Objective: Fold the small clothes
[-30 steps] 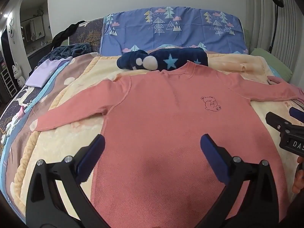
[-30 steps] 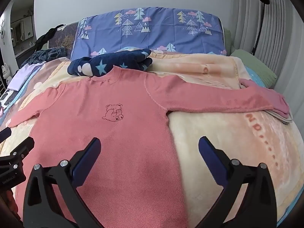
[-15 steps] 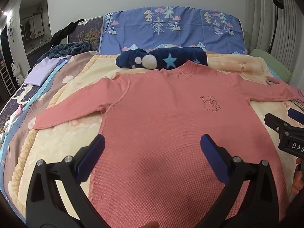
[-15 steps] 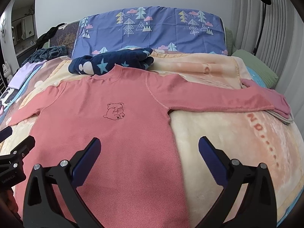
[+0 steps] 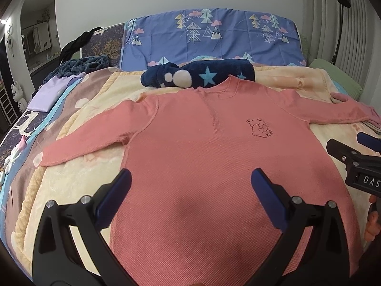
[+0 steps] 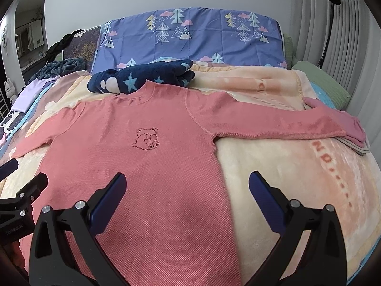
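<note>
Bed blanket (image 6: 273,166), shirt (image 5: 202,155); both grippers' fingers (image 5: 264,186) wide, empty

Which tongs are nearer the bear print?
Right. The right tongs sit just below the bear print; the left tongs hang lower-left of it, over the pink top's middle.

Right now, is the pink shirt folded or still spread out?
Spread out. The pink shirt lies flat on the blanket, front up, with both sleeves stretched sideways and no fold anywhere visible.
</note>
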{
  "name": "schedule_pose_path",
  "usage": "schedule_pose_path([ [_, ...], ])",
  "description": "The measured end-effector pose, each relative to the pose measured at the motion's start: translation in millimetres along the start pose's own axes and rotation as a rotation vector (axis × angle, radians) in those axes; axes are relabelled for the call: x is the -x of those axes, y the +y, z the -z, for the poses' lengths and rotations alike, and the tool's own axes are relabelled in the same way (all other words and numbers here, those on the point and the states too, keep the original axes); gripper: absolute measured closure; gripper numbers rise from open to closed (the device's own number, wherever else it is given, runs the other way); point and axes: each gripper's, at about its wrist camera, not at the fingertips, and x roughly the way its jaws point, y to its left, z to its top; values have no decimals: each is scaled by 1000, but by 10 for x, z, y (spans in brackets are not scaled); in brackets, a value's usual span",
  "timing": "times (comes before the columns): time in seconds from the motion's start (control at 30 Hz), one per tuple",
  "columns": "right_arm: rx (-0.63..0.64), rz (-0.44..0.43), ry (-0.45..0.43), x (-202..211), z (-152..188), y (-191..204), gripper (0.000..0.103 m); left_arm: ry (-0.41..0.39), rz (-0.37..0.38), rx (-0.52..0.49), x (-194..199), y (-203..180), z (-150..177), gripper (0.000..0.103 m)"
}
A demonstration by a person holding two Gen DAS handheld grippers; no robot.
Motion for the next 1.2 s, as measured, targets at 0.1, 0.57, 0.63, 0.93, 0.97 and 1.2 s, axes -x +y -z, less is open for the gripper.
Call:
schedule_pose_path([
  [0.1,1,-1,1,-2,2,-2,1,0,3,1,-1,-1,1,2],
  [0.57,-8,4,8,-24,13,5,1,-17,44,7,-10,-13,33,2],
  [0.63,-12,6,8,-32,16,-7,1,-13,45,13,-22,1,35,2],
  [0.93,-19,6,13,-50,19,-16,1,-15,41,24,-28,44,61,2],
  [0.97,-19,5,13,-52,23,-16,1,-14,41,25,-31,48,60,2],
  [1.2,-23,14,14,-61,35,-18,1,2,42,67,-79,134,77,2],
])
